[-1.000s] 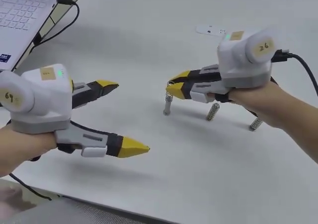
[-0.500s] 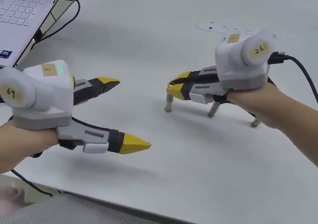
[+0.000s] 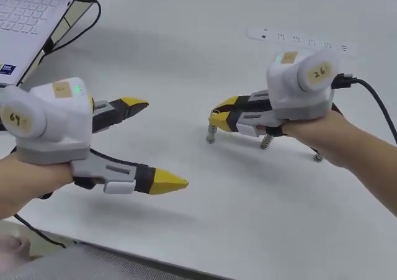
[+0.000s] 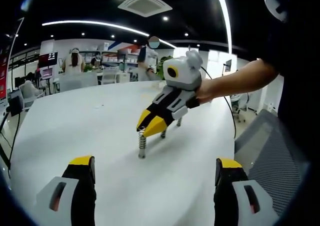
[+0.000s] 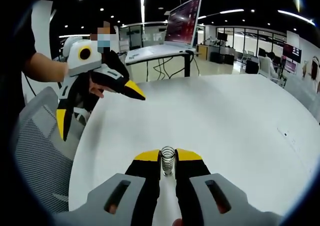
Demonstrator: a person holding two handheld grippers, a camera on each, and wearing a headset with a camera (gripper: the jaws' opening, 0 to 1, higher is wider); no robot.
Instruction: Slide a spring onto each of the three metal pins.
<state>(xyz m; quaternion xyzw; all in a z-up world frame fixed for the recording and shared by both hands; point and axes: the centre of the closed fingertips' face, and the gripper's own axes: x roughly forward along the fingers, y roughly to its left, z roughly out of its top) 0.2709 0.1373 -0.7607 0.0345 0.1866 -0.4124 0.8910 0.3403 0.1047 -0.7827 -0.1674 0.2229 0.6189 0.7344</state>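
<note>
Three short metal pins stand in a row on the white table [image 3: 186, 56]. The left pin [image 3: 212, 132] carries a spring [image 5: 168, 162], and my right gripper [image 3: 217, 115] is shut on that spring's top coils, tips pointing left. Springs also sit on the middle pin [image 3: 267, 141] and the right pin [image 3: 317, 157], both partly behind the right hand. In the left gripper view the right gripper [image 4: 151, 126] sits over the spring-wrapped pin [image 4: 142, 145]. My left gripper [image 3: 152, 143] hovers open and holds nothing, well left of the pins.
A white laptop [image 3: 25, 19] with a black cable [image 3: 74, 35] sits at the table's far left. A white power strip [image 3: 298, 41] lies at the back right. A grey mesh chair [image 3: 93, 264] is at the near table edge.
The right gripper has sunk slightly toward the table with the spring on the left pin. The left gripper has held its place, still open.
</note>
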